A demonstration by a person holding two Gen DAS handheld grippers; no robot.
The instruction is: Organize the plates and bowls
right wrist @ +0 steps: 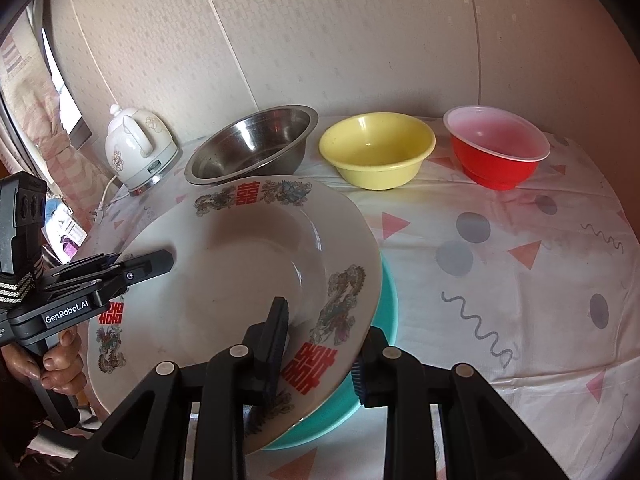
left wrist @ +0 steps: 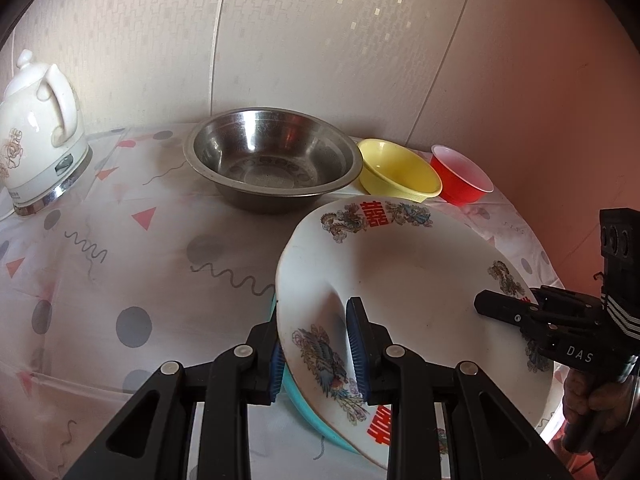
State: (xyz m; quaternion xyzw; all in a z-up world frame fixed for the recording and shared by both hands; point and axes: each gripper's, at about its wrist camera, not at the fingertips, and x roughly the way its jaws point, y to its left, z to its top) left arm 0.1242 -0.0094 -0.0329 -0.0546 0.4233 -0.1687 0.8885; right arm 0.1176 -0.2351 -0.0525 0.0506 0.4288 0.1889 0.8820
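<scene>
A large white plate [left wrist: 416, 280] with red characters and dragon prints lies over a teal plate [left wrist: 304, 404]. My left gripper [left wrist: 318, 356] straddles the white plate's left rim, one pad inside and one outside. My right gripper [right wrist: 318, 354] straddles its right rim [right wrist: 336, 320] the same way, above the teal plate [right wrist: 386, 312]. Both jaws stand a little wider than the rim. A steel bowl [left wrist: 272, 164], a yellow bowl [left wrist: 396, 172] and a red bowl [left wrist: 460, 178] stand in a row at the back; they also show in the right wrist view [right wrist: 252, 144], [right wrist: 376, 150], [right wrist: 498, 146].
A white electric kettle [left wrist: 36, 128] stands at the back left of the table, also in the right wrist view [right wrist: 138, 148]. A patterned cloth [left wrist: 120, 264] covers the table. A wall runs close behind the bowls.
</scene>
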